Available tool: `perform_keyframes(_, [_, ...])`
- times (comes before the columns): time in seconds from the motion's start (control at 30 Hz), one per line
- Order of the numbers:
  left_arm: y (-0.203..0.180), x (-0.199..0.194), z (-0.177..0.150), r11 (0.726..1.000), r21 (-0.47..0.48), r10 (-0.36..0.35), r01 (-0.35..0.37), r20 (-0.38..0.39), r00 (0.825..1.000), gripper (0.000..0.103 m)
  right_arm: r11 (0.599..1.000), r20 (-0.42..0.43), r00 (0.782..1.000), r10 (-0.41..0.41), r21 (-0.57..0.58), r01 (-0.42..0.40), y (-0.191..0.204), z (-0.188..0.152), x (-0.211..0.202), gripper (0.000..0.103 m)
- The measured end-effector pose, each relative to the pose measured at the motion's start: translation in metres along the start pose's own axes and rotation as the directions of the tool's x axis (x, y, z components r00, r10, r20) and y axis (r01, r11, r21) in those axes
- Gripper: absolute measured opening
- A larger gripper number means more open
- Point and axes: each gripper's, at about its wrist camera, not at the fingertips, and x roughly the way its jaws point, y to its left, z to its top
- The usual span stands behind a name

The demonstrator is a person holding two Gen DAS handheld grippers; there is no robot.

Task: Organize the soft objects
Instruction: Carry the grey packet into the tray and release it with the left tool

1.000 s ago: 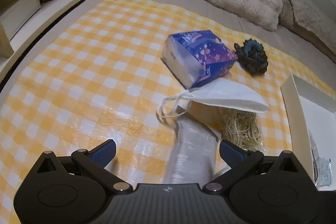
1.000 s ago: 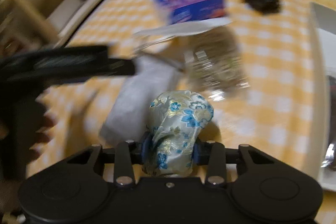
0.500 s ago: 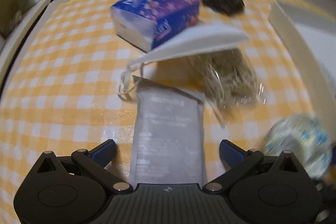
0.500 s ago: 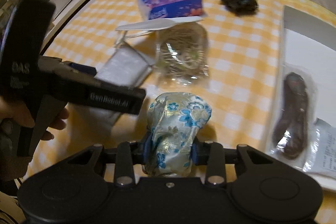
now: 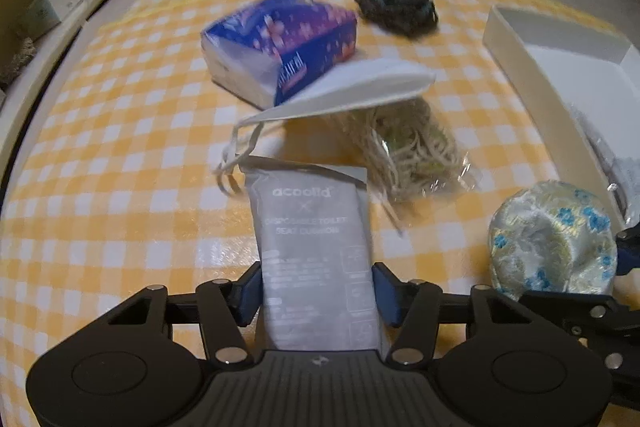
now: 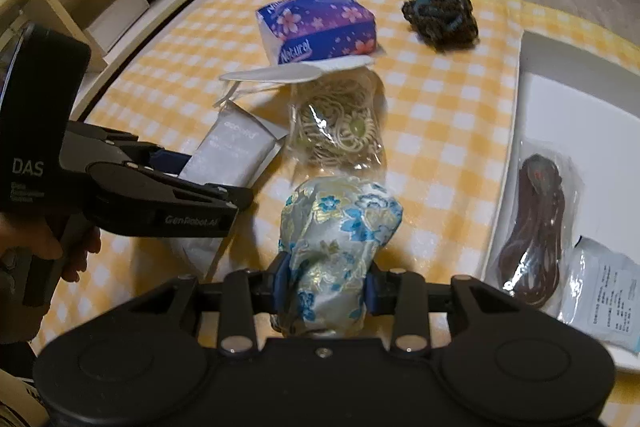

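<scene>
a: ok, far left first, what's the left tongs (image 5: 316, 293) doing?
b: clenched on the grey packet (image 5: 316, 247), pads touching both long edges. packet lies flat on the yellow check cloth (image 5: 120, 163) w/ its far end pointing away from the cam.
a: beyond that?
b: white face mask (image 5: 360, 87), its loops just beside the packet's top corner. mask leans on the purple tissue pack (image 5: 280, 43) behind it & overlaps a clear bag of pale strands (image 5: 408, 151). dark crochet piece (image 5: 396, 7) sits further back, apart from the rest.
a: and the right side?
b: right tongs (image 6: 326, 285) grasping the floral silk pouch (image 6: 336, 235), squeezed btw both pads, held above the cloth near the white tray (image 6: 516, 131).
a: tray contents?
b: dark cord in a clear bag (image 6: 536, 227) & a small white sachet (image 6: 604, 287) next to it, both at the near end.
</scene>
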Motion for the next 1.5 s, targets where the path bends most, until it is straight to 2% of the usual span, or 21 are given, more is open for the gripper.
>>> perform_keyframes(0.13, [0.005, -0.020, 0.000, 0.999, -0.035, -0.021, 0.023, 0.067, 0.998, 0.056, 1.000, 0.036, 0.999, -0.010, -0.024, 0.011, 0.003, 0.001, -0.010, 0.037])
perform_keyframes(0.27, [0.011, -0.045, -0.001, 0.996, -0.072, -0.038, 0.050, 0.150, 0.988, 0.055, 0.998, 0.098, 0.995, -0.036, -0.054, 0.041, 0.007, 0.003, -0.027, 0.037])
perform_keyframes(0.4, [0.016, -0.073, -0.003, 0.991, -0.108, -0.047, 0.074, 0.237, 0.970, 0.054, 0.997, 0.173, 0.984, -0.046, -0.060, 0.057, 0.010, 0.005, -0.047, 0.036])
perform_keyframes(0.6, [0.017, -0.101, -0.004, 0.985, -0.133, -0.057, 0.106, 0.328, 0.943, 0.054, 0.995, 0.264, 0.963, -0.055, -0.060, 0.074, 0.011, 0.006, -0.077, 0.035])
perform_keyframes(0.87, [0.012, -0.128, -0.009, 0.976, -0.133, -0.107, 0.172, 0.394, 0.913, 0.053, 0.994, 0.347, 0.935, -0.071, -0.048, 0.093, 0.004, 0.003, -0.109, 0.035])
perform_keyframes(0.97, [0.015, -0.125, -0.011, 0.939, -0.184, -0.216, 0.292, 0.349, 0.912, 0.053, 0.995, 0.356, 0.932, -0.076, -0.039, 0.096, 0.001, 0.000, -0.116, 0.035])
perform_keyframes(1.0, [0.014, -0.122, -0.013, 0.933, -0.189, -0.235, 0.308, 0.329, 0.915, 0.053, 0.995, 0.358, 0.931, -0.077, -0.037, 0.096, 0.000, -0.001, -0.117, 0.035])
perform_keyframes(1.1, [0.000, -0.115, -0.016, 0.957, -0.128, -0.217, 0.259, 0.271, 0.938, 0.054, 0.994, 0.359, 0.930, -0.080, -0.037, 0.100, -0.001, -0.004, -0.120, 0.035])
perform_keyframes(1.13, [-0.004, -0.112, -0.017, 0.958, -0.112, -0.229, 0.263, 0.251, 0.941, 0.054, 0.994, 0.358, 0.930, -0.082, -0.037, 0.101, -0.001, -0.005, -0.121, 0.035])
perform_keyframes(1.27, [-0.015, -0.097, -0.030, 0.957, -0.085, -0.261, 0.278, 0.171, 0.950, 0.054, 0.994, 0.354, 0.931, -0.084, -0.036, 0.104, -0.003, -0.009, -0.125, 0.035])
perform_keyframes(1.37, [-0.022, -0.083, -0.041, 0.951, -0.078, -0.289, 0.298, 0.115, 0.951, 0.053, 0.994, 0.353, 0.932, -0.086, -0.037, 0.106, -0.005, -0.010, -0.126, 0.035])
perform_keyframes(1.5, [-0.030, -0.079, -0.051, 0.956, -0.038, -0.287, 0.292, 0.100, 0.953, 0.054, 0.993, 0.353, 0.931, -0.090, -0.035, 0.110, -0.007, -0.011, -0.128, 0.035])
